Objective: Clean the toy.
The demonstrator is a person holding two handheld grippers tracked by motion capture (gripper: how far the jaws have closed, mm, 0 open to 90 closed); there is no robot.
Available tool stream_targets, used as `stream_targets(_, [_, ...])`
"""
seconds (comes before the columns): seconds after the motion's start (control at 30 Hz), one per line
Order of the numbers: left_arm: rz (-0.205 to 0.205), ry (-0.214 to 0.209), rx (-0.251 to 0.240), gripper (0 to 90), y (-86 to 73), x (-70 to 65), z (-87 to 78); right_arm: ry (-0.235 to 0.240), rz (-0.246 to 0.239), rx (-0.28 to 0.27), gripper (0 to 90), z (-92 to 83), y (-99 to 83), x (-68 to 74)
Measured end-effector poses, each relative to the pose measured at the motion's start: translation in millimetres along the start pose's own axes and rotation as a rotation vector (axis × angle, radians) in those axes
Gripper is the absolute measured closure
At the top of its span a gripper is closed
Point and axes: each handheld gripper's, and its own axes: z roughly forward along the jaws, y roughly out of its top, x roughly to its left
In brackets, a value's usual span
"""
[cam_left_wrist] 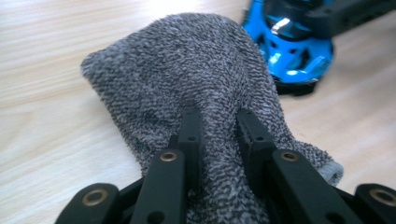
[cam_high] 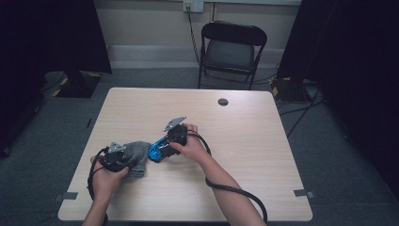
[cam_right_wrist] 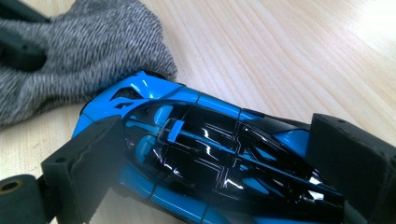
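The left claw [cam_left_wrist: 219, 126] is clamped on a fold of the grey sock [cam_left_wrist: 196, 79], which lies on the counter [cam_left_wrist: 51, 107]. The right claw [cam_right_wrist: 210, 158] grips the blue toy car [cam_right_wrist: 196, 149] by its sides. The car's nose touches the sock's edge at the counter's near left.

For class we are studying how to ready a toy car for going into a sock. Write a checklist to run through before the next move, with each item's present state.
1. Left hand-held gripper pinches the grey sock: ok.
2. Right hand-held gripper holds the blue toy car by its sides: ok.
3. Car's end reaches the sock: ok, it touches the edge.
4. Sock mouth held open: cannot tell.
5. Sock rests flat on the table: ok.
6. Car lined up with the opening: cannot tell.
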Motion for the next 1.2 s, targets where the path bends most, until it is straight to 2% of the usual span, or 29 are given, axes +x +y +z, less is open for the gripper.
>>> stream_targets(0.17, [0.011,-0.033,0.023,74.7,0.4,-7.3,0.4,0.000,0.000,0.000,4.3,-0.1,0.0,0.0])
stream_targets(0.3, [-0.010,-0.074,0.027,75.1,-1.6,-9.9,-0.7,0.000,-0.001,0.000,4.3,0.0,0.0,-0.1])
stream_targets(0.67, [0.014,-0.112,0.043,75.4,-5.2,-20.0,-4.2,-0.001,0.000,0.002,4.3,-0.1,0.2,0.1])
stream_targets(1.2, [0.089,-0.202,0.085,75.4,-5.4,-45.4,-3.9,-0.001,-0.001,0.001,4.3,-0.1,0.1,0.0])
